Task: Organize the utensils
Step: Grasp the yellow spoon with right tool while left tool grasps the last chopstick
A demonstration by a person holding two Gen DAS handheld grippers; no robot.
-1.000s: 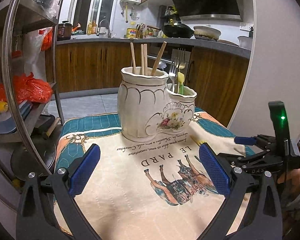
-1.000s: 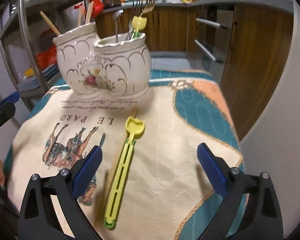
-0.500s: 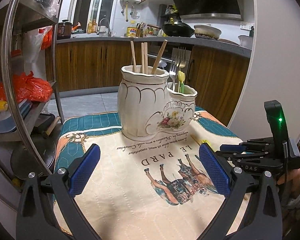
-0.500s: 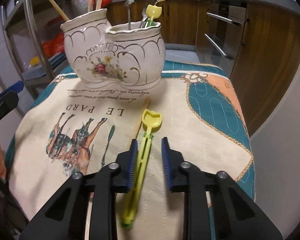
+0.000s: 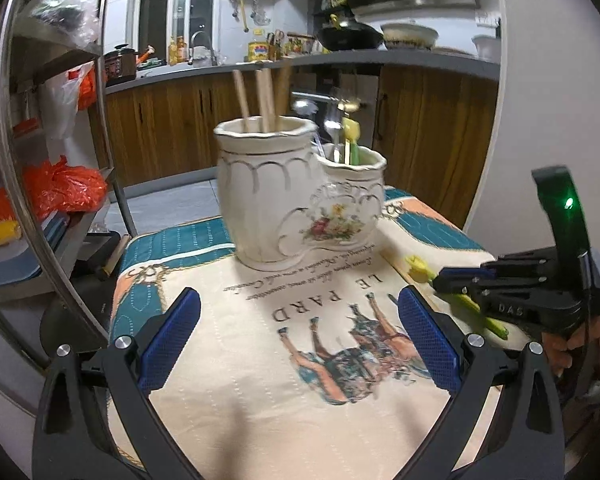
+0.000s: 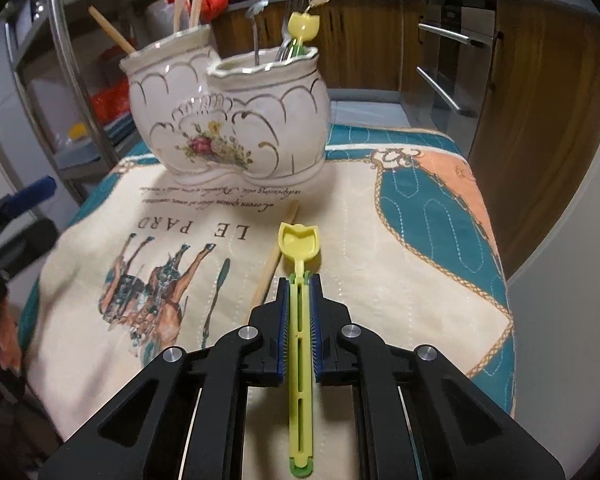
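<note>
A white two-part ceramic holder stands at the back of the printed cloth. Its taller part holds wooden chopsticks; the lower part holds forks and a yellow tulip-tipped utensil. My right gripper is shut on a second yellow tulip-tipped utensil, held just above the cloth. A wooden chopstick lies on the cloth beside it, to its left. My left gripper is open and empty over the cloth, in front of the holder.
A metal shelf rack with orange bags stands at the left of the table. Kitchen cabinets and a counter run behind. A white wall is on the right. The cloth's right edge drops off near my right gripper.
My right gripper closed from wide open onto the yellow tulip-tipped utensil and moved closer to the holder. My left gripper stayed open and shifted slightly.
</note>
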